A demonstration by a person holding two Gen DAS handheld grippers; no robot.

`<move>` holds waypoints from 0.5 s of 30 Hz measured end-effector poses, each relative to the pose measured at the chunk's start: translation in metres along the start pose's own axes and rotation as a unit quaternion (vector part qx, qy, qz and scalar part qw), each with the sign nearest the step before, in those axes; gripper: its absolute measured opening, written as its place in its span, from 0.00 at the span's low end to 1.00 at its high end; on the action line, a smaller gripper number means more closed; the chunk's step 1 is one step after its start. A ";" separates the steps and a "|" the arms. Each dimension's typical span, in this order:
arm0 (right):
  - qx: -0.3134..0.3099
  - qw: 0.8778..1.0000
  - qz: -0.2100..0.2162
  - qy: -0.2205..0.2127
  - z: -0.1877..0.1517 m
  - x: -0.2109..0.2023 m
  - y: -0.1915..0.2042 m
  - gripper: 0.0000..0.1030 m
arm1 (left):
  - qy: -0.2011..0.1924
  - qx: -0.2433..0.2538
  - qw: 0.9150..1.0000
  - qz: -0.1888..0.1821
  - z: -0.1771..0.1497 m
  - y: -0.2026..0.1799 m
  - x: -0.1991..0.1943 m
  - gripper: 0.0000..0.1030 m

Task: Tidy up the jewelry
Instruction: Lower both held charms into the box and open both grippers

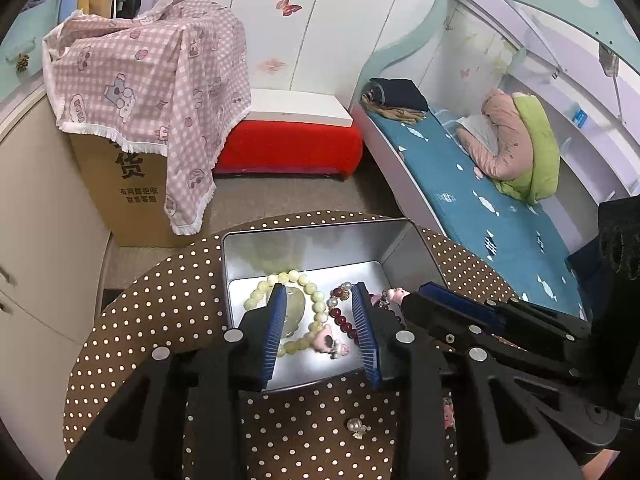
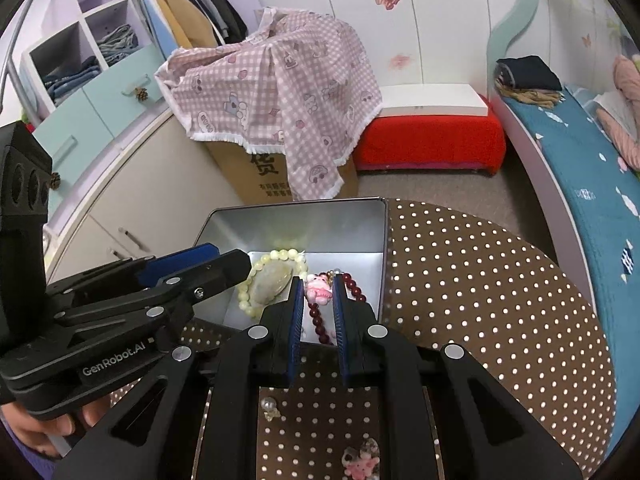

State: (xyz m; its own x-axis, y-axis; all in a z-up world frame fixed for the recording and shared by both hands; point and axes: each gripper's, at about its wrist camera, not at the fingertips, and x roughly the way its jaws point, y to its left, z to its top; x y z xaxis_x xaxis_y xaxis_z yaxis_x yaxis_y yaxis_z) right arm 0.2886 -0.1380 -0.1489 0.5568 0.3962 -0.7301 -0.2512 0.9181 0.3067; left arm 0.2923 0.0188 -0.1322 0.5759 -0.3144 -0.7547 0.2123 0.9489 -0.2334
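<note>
Lying loose on the dotted surface (image 2: pixel 480 280), nearer than the tin (image 1: pixel 308 240): one pearl earring (image 2: pixel 269 405) and one pink charm (image 2: pixel 360 462), judged still to be stowed. Left hand-held gripper (image 1: pixel 320 328) hovers wide open and empty above the tin; right hand-held gripper (image 2: pixel 316 312), narrowly parted, holds nothing. Inside the tin: one pale bead bracelet (image 1: pixel 280 280), one dark red bead bracelet (image 2: pixel 356 288), one pink pig charm (image 2: pixel 318 289).
</note>
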 end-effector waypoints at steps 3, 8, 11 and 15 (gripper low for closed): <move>0.004 1.000 0.004 -0.003 -0.001 -0.003 -0.001 0.17 | -0.002 -0.002 1.000 -0.001 -0.001 -0.001 -0.004 0.32; 0.003 1.000 0.004 -0.010 -0.002 -0.013 -0.002 0.17 | -0.009 -0.004 1.000 -0.003 -0.004 -0.005 -0.013 0.38; 0.003 1.000 0.002 -0.018 -0.003 -0.024 -0.001 0.17 | -0.020 -0.006 1.000 -0.003 -0.006 -0.008 -0.024 0.46; -0.005 0.999 -0.014 -0.039 -0.006 -0.046 0.000 0.25 | -0.042 -0.007 0.999 -0.005 -0.008 -0.014 -0.043 0.56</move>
State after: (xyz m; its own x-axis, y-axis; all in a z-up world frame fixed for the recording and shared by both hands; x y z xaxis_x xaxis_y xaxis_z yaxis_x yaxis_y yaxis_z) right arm 0.2579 -0.1561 -0.1192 0.6237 0.3697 -0.6887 -0.2420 0.9291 0.2796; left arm 0.2582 0.0196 -0.1020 0.6379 -0.3245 -0.6984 0.2072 0.9458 -0.2502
